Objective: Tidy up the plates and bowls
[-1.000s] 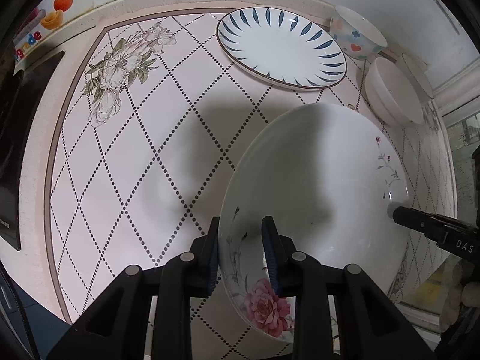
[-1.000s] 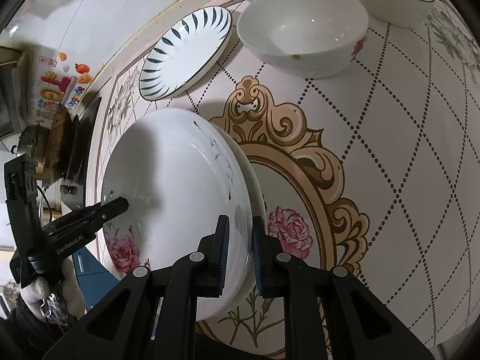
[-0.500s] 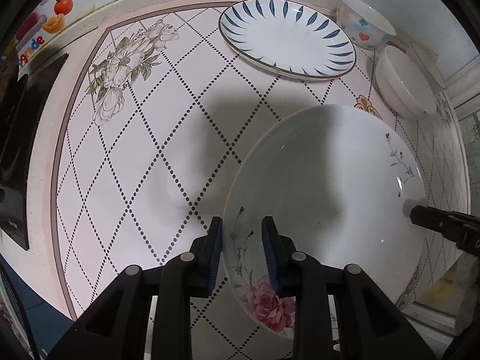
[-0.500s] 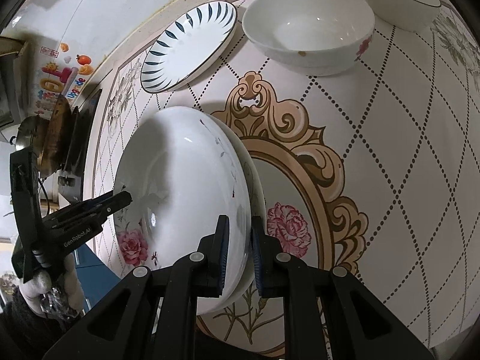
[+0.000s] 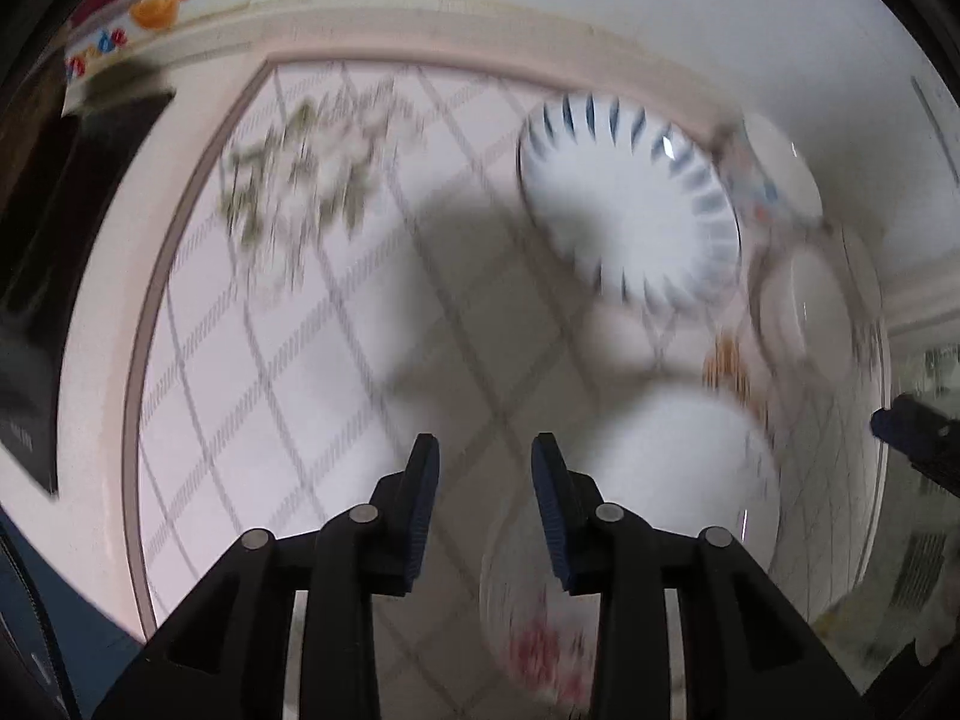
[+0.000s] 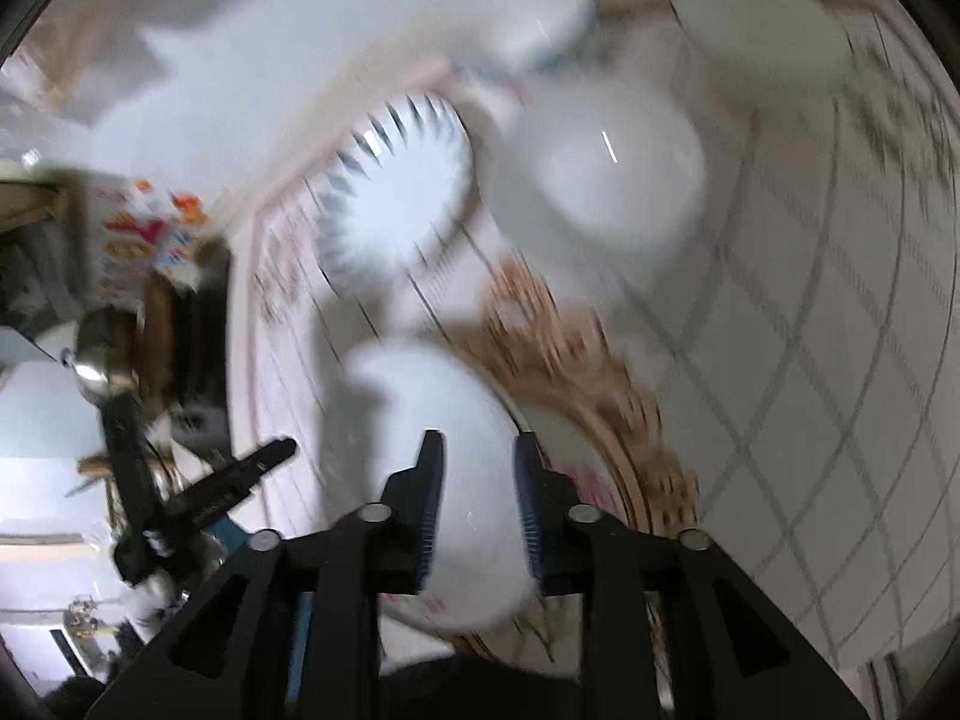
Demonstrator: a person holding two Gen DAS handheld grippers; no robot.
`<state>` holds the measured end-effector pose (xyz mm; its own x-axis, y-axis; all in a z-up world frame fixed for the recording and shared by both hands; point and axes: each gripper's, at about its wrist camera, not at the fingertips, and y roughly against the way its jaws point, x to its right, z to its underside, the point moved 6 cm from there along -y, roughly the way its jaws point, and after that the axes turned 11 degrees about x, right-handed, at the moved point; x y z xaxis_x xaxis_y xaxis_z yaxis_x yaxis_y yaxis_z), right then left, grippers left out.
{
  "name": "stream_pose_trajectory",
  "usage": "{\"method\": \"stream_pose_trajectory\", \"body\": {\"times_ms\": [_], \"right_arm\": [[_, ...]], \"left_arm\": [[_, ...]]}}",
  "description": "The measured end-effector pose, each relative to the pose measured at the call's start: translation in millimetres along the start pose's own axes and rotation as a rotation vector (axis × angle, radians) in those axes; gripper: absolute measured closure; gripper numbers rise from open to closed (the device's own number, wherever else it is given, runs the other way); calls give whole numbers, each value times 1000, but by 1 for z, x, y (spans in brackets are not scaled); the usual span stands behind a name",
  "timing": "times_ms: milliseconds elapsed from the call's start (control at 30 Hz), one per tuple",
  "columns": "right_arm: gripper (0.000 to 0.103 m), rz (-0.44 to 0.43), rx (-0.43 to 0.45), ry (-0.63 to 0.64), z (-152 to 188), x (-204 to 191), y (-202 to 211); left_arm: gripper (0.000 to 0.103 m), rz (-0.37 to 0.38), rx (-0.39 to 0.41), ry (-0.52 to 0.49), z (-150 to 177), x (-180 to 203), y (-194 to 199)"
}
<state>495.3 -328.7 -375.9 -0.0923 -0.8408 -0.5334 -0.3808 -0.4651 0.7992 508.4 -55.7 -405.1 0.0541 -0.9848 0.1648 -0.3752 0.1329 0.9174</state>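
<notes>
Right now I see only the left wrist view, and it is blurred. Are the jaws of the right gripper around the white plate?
Observer: Yes. In the right wrist view the rim of the white plate lies between the jaws of the right gripper. Blur hides whether they press it.
Operator: Does my left gripper touch the plate?
Observer: It seems not. From that side the left gripper shows beside the plate's far edge, with a strip of table between them.
Operator: What stands beyond the table end there?
Observer: A shiny metal pot.
</notes>
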Motion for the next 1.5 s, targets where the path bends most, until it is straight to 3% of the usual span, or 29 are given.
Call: {"method": "stream_pose_trajectory", "body": {"times_ms": [133,267,467,600,633,700,733,933,1133,1333,1500], "right_arm": [[52,22,57,22,-65,-20,-26],[52,97,7,63,-112,-33,-82],[54,242,-99,132,-135,-30,-148],[70,272,-134,147,-136,-20,-170],[72,272,-138,152,-136,-17,-173],[85,280,-143,170,-137,-15,-179],[86,287,-142,180,-136,-15,-181],[89,281,-130,194,-130,-11,-180],[90,253,-143,203,-123,-15,-163],[90,198,-140,214,-109,-33,-128],[90,163,-125,213,-81,-43,-86]], "left_arm": [[73,-1,20,6,-50,-4,-26],[73,16,-19,31,-80,-2,-60],[73,44,-112,58,-95,2,-106],[71,48,-127,27,-98,8,-122],[73,54,-124,12,-101,11,-123],[76,53,-114,-5,-104,14,-124],[79,60,-103,-13,-105,16,-124],[81,46,-80,-20,-104,20,-120],[81,37,-58,-31,-98,16,-91],[81,66,-18,-46,-92,21,-40],[81,87,8,-80,-64,33,4]]}}
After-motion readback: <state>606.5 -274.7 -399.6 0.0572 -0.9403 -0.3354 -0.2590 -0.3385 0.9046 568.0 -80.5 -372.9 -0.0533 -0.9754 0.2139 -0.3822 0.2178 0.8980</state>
